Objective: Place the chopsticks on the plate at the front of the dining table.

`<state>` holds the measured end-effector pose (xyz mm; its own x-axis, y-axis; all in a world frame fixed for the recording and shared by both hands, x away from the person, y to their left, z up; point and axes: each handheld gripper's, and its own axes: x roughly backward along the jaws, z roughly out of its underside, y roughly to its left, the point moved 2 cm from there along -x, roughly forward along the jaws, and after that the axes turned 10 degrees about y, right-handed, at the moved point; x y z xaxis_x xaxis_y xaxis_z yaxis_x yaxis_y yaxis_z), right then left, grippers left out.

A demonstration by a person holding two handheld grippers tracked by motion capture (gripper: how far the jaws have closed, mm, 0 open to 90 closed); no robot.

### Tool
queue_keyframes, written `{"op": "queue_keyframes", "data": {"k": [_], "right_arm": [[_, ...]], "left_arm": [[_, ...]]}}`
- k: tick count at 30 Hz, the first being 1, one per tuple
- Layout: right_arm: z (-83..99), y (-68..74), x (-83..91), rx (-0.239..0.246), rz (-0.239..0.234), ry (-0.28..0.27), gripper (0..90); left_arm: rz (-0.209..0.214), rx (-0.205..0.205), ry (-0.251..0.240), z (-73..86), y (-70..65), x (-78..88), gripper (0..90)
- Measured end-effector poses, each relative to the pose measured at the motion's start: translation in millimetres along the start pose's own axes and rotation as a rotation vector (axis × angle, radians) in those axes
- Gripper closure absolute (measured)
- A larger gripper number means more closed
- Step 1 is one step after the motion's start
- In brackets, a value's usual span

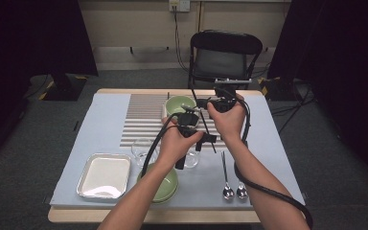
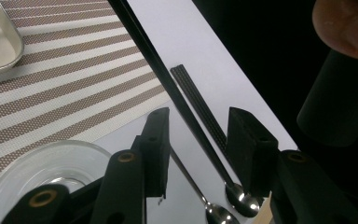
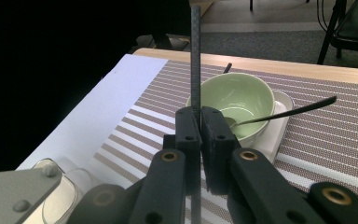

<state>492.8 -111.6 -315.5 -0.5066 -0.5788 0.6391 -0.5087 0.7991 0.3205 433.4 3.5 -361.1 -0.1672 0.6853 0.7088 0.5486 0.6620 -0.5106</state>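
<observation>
My right gripper [image 3: 199,114] is shut on a thin black chopstick [image 3: 195,56] that stands upright through its jaws. In the high view the right gripper [image 1: 210,103] is held above the mat, just past my left gripper [image 1: 206,138]. That chopstick [image 2: 177,98] runs slantwise through the gap of my left gripper [image 2: 198,116], whose jaws stand apart and do not press on it. A second black chopstick [image 2: 191,88] lies on the blue cloth below.
A green bowl [image 3: 235,100] with a spoon [image 3: 284,112] in it sits on a white dish [image 3: 279,126] on the striped mat. Two spoons [image 1: 227,191] lie front right. Glasses [image 1: 143,147], a steel tray [image 1: 104,175] and green dishes [image 1: 163,187] stand near the front.
</observation>
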Motion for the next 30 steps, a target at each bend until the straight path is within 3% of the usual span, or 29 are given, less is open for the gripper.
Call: {"op": "queue_keyframes", "data": {"k": [6,8,13,14,18,23,30], "right_arm": [[0.4,-1.8,-0.5,-0.020,-0.006,-0.008,86.5],[0.4,-2.2,-0.4,-0.023,-0.010,-0.008,86.5],[0.4,-2.5,0.9,-0.026,-0.022,-0.011,86.3],[0.1,-1.0,2.8,-0.031,-0.027,-0.008,86.2],[-1.4,-1.7,5.8,-0.045,-0.045,-0.019,85.8],[-2.7,-4.7,9.5,-0.034,-0.037,-0.014,81.8],[0.4,-9.3,7.7,-0.017,-0.033,-0.004,76.2]], "left_arm": [[0.005,0.009,0.007,0.3,-1.2,-3.1,66.6],[-0.004,0.009,0.015,0.7,-0.2,-3.6,72.6],[-0.027,0.059,0.041,1.6,3.7,-2.1,80.1],[-0.051,0.079,0.055,1.9,7.1,-0.1,81.3],[-0.062,0.096,0.064,1.7,11.5,4.7,83.7],[-0.081,0.108,0.067,1.8,16.8,10.7,86.9],[-0.080,0.085,0.084,3.3,18.2,12.4,86.9]]}}
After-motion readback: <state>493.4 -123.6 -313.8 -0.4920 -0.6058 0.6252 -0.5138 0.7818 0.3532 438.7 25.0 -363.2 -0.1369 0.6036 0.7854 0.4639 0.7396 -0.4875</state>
